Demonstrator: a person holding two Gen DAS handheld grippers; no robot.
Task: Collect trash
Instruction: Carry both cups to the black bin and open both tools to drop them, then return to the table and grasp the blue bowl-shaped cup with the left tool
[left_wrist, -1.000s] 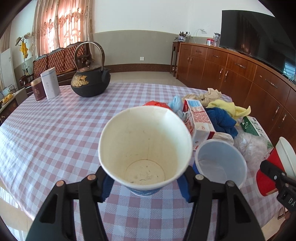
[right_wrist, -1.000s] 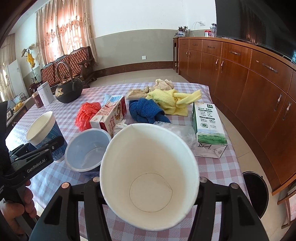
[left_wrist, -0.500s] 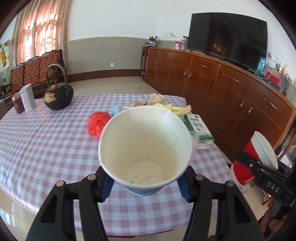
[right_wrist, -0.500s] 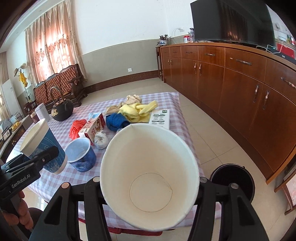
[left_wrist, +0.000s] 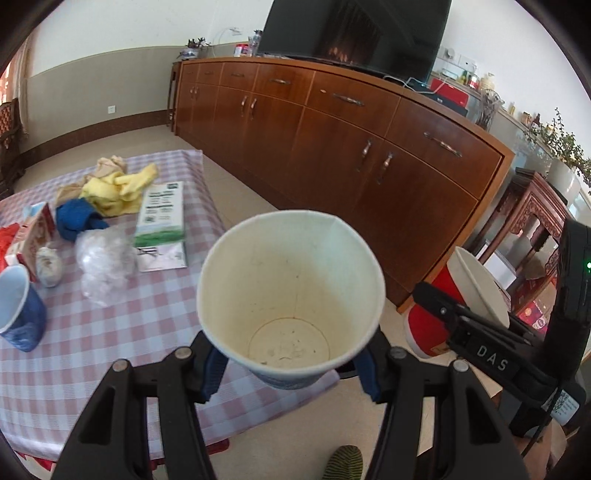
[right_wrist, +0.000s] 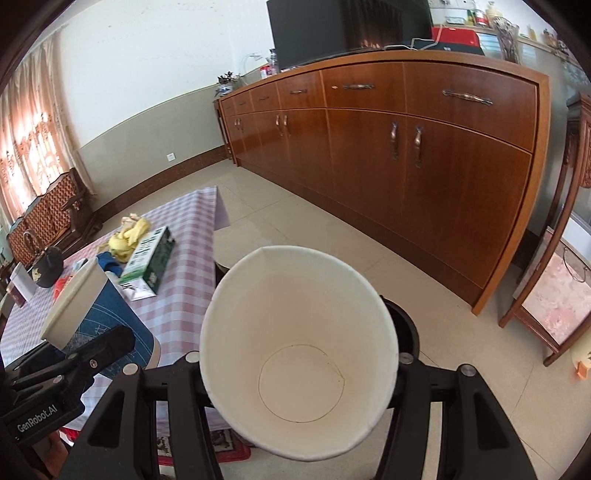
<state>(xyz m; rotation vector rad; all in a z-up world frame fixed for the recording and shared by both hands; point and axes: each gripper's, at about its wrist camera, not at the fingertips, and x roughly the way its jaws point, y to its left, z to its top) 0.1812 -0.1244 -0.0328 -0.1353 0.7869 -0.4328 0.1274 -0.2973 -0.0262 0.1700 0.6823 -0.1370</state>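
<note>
My left gripper (left_wrist: 291, 373) is shut on a blue paper cup (left_wrist: 291, 295), open mouth toward the camera, held off the table's right edge. My right gripper (right_wrist: 299, 373) is shut on a red paper cup (right_wrist: 299, 347), which shows red-sided in the left wrist view (left_wrist: 439, 306). A black trash bin (right_wrist: 404, 328) stands on the floor right behind the red cup, mostly hidden. The blue cup also shows in the right wrist view (right_wrist: 96, 310), at the left.
On the checked table (left_wrist: 110, 332): another blue cup (left_wrist: 18, 314), a green carton (left_wrist: 160, 214), a crumpled plastic bag (left_wrist: 105, 258), yellow (left_wrist: 114, 188) and blue cloths (left_wrist: 77, 218), a red-white carton (left_wrist: 35, 232). A long wooden sideboard (right_wrist: 406, 147) runs along the wall.
Both grippers have swung right and away from the table with their cups. The trash bin has come closer in the right wrist view, now just behind the red cup.
</note>
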